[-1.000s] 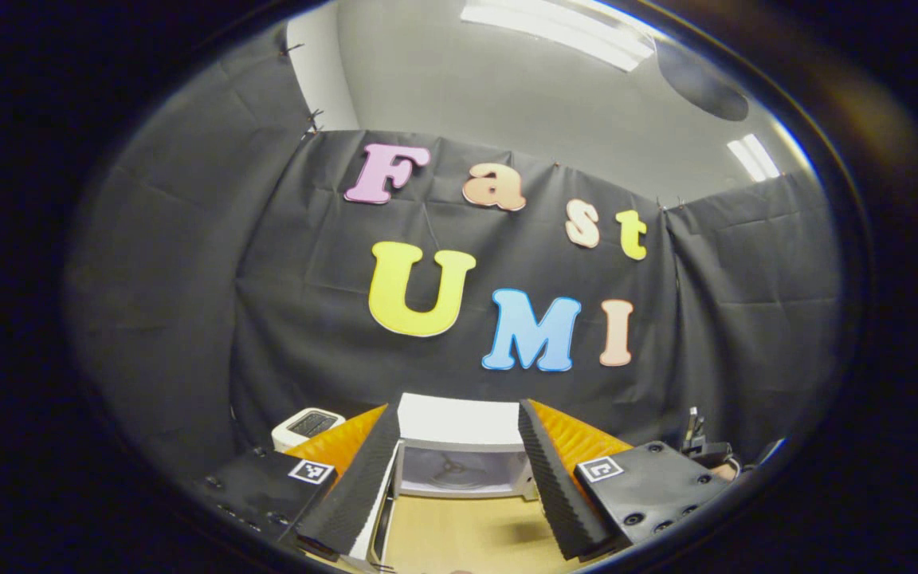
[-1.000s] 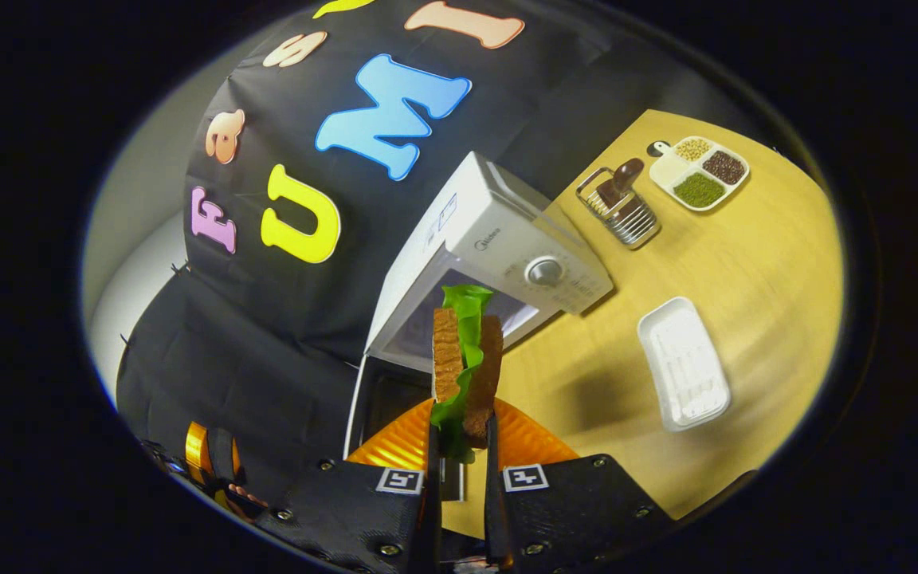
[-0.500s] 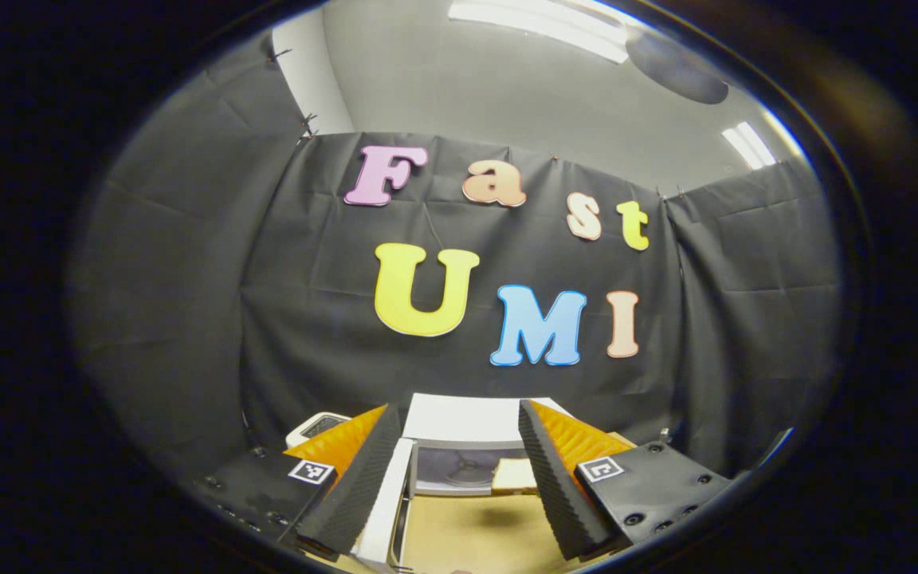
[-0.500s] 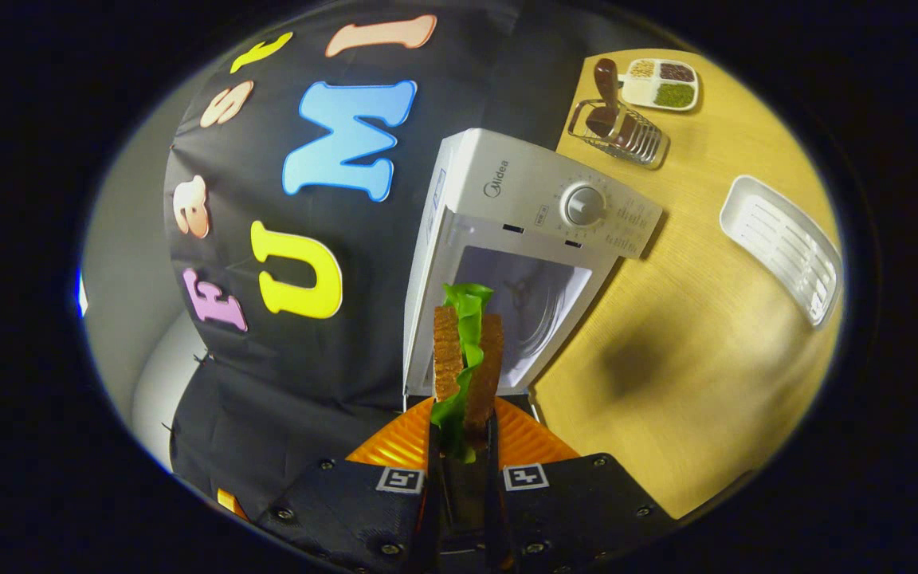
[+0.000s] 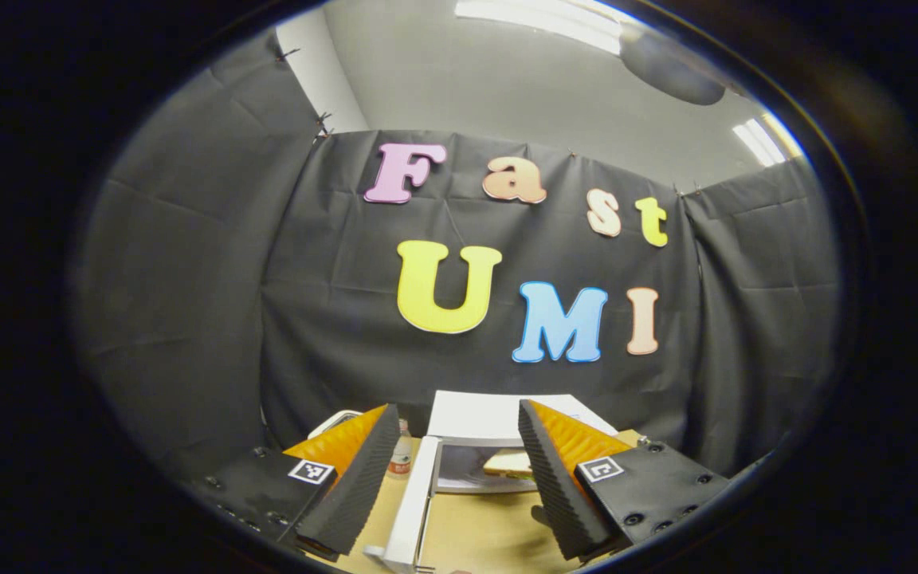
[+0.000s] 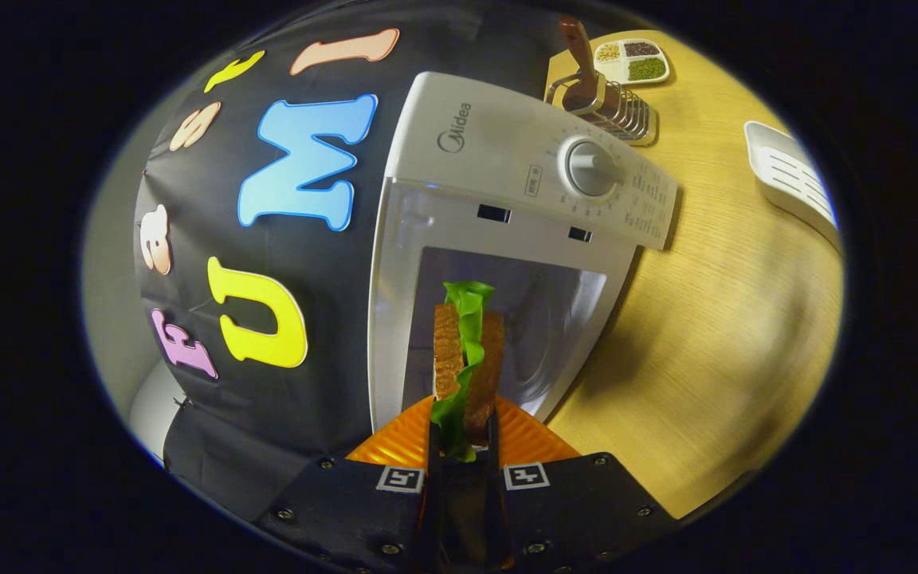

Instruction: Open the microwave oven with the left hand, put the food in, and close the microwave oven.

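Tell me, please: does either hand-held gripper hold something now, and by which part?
The right hand-held gripper holds the sandwich by its lower end, one finger on each bread slice. The left hand-held gripper is open and holds nothing.

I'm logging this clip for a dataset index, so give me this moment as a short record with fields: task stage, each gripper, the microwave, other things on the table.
stage: food at the mouth of the open cavity, not yet set down
right gripper: jaws shut on the sandwich, bread with lettuce
left gripper: jaws open, empty, facing the oven
microwave oven: white, dial on its panel
microwave door: swung open
table: wooden; white tray, wire rack, divided dish
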Tool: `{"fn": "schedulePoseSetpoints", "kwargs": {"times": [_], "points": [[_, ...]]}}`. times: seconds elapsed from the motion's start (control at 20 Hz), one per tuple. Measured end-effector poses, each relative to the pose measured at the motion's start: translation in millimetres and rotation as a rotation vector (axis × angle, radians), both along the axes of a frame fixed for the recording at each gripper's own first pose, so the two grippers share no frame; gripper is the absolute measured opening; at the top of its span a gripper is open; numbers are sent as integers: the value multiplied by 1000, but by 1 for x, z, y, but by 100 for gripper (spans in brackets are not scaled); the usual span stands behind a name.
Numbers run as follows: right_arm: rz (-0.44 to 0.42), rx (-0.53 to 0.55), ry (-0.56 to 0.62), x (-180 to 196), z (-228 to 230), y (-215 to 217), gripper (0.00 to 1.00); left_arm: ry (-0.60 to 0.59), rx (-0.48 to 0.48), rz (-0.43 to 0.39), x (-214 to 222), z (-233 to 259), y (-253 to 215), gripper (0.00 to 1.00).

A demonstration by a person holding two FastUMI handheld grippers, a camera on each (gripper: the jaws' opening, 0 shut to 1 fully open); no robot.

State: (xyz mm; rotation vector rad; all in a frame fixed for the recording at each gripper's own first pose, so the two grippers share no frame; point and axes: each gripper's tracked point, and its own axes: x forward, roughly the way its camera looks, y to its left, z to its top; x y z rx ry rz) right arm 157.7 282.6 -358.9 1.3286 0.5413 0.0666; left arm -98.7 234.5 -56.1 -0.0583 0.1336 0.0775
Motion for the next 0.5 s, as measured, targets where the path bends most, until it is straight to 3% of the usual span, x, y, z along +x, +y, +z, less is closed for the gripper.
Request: {"fn": "schedulePoseSetpoints", "kwargs": {"times": [0.5], "points": [[-218,43,-5,67,-26,8,22,25,19,47,6,-1,25,92]]}}
